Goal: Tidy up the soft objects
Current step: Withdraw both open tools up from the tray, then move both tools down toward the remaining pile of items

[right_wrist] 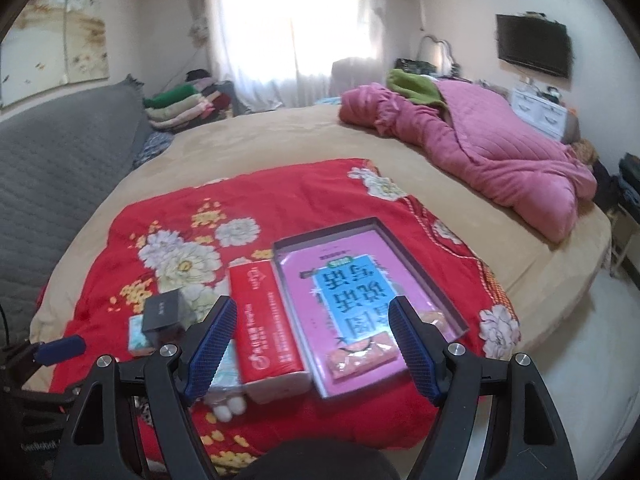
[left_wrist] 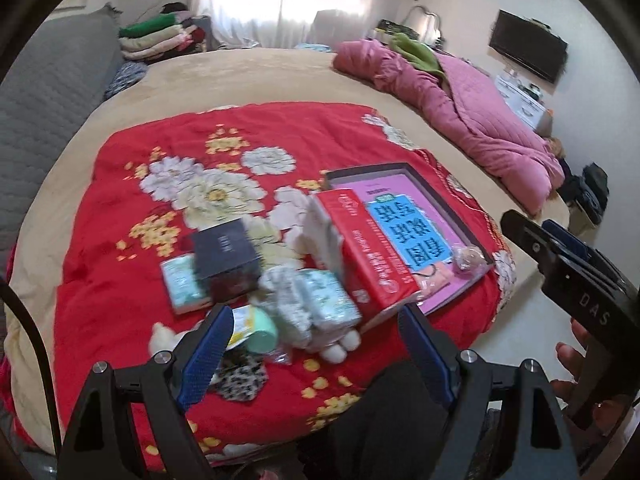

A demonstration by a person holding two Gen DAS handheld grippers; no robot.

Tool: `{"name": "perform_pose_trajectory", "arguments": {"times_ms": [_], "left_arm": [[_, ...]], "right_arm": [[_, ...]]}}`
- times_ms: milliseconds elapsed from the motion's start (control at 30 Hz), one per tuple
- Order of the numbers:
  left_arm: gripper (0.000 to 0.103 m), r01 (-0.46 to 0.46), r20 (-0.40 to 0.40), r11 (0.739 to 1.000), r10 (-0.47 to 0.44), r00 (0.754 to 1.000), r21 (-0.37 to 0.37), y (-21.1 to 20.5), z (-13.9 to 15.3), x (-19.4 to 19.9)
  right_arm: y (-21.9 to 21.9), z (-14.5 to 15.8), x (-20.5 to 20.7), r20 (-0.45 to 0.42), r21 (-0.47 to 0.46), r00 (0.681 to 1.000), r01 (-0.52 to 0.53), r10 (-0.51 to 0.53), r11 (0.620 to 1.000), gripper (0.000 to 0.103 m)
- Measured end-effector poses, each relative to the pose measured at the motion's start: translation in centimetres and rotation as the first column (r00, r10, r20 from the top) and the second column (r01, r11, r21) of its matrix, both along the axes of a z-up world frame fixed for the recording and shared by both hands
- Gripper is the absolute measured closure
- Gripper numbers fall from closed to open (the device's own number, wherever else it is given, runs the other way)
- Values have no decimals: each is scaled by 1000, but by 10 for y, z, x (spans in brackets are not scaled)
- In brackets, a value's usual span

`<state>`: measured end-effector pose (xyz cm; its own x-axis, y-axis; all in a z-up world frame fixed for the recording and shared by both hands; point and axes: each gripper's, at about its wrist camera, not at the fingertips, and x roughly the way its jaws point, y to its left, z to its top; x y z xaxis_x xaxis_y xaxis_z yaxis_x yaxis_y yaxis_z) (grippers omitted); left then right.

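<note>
A red floral quilt (left_wrist: 200,128) lies on the bed with a pile of items on it. A red tissue pack (left_wrist: 372,256), small tissue packets (left_wrist: 328,300), a dark box (left_wrist: 226,254), a mint cup (left_wrist: 262,330), a white plush toy (left_wrist: 164,338) and a leopard-print cloth (left_wrist: 240,376) lie together. A shallow tray with a pink and blue booklet (left_wrist: 404,220) sits to the right. My left gripper (left_wrist: 312,336) is open above the near items, holding nothing. My right gripper (right_wrist: 312,336) is open above the red tissue pack (right_wrist: 264,320) and the tray (right_wrist: 360,292), holding nothing.
A pink quilt (left_wrist: 472,108) lies bunched at the bed's right side. Folded clothes (left_wrist: 160,36) are stacked at the far left by a grey headboard (left_wrist: 44,96). A wall TV (right_wrist: 532,46) and white drawers (right_wrist: 540,110) stand at the right. The right gripper's body (left_wrist: 576,280) shows in the left wrist view.
</note>
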<state>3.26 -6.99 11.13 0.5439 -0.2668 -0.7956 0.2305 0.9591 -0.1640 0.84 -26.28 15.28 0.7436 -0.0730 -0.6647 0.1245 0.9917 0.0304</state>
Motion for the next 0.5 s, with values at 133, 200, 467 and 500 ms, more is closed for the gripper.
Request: {"name": "perform_pose_trajectory", "arguments": {"times_ms": [133,200,467,500], "left_arm": [[19,-52,7,999,52,999,-5,25,0,-2],[19,-72,-1,997,72,997,-12,39,-1,-3],[19,-185,-4,983,185,983,2,90,-6,-6],[19,-198,-7,980,198,980,-3,97,-7,-5]], "right_arm": [[19,-2,3,0,8,999,-50,50,999,24],[28,-3,4,0,8,998,-69,69,998,24],[54,-11,5,-11,1,990,-140,140,990,24],[56,-12,5,-14,-2,989,-147,147,989,24]]}}
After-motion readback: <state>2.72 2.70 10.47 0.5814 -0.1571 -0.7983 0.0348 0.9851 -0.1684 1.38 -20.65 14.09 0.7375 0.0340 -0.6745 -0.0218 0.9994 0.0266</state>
